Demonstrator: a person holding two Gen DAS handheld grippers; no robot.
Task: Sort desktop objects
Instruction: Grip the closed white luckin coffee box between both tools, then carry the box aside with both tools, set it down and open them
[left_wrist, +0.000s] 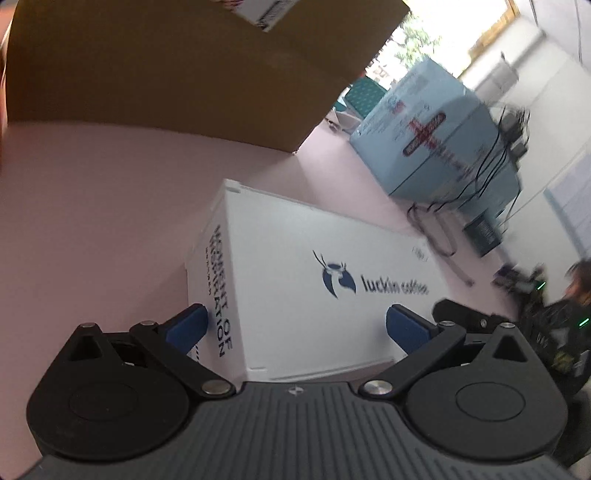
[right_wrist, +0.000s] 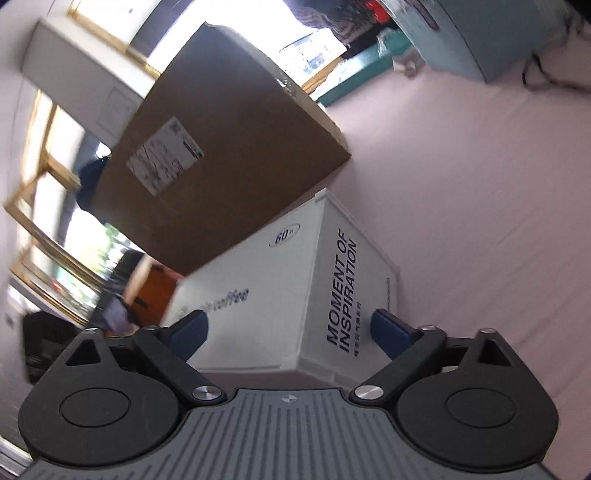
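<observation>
**White coffee box straddled from both ends**

Left wrist view: left hand-held gripper (left_wrist: 295, 325) spread wide, blue pads (left_wrist: 186, 325) on either side of a white luckin coffee box (left_wrist: 314, 280) lying on the pink desk (left_wrist: 92, 221). Left pad close against the box's end face printed "MOMENT OF INSPIRATION"; right pad in front of the long logo face, contact impossible to judge. Ahead and to the left, a large brown cardboard box (left_wrist: 166, 74) with a shipping label, standing on the desk beyond the white one. Ahead and to the right, farther off, a pale blue box (left_wrist: 436, 140) with a red cross mark and dark cables (left_wrist: 491, 162) trailing over it. At the far right edge, blurred, a person in dark clothing (left_wrist: 569, 314).

Right wrist view: right hand-held gripper (right_wrist: 290, 326) likewise spread, pads flanking a corner of the same white coffee box (right_wrist: 295, 295); left pad over the logo face, right pad just beside the "MOMENT OF INSPIRATION" face. No firm pinch visible. Straight ahead and leftward, the brown cardboard box (right_wrist: 229, 158) right behind the white box, touching or nearly so. Pink desk (right_wrist: 480, 221) open to the right. Far ahead to the right, a corner of the pale blue box (right_wrist: 472, 37).
</observation>
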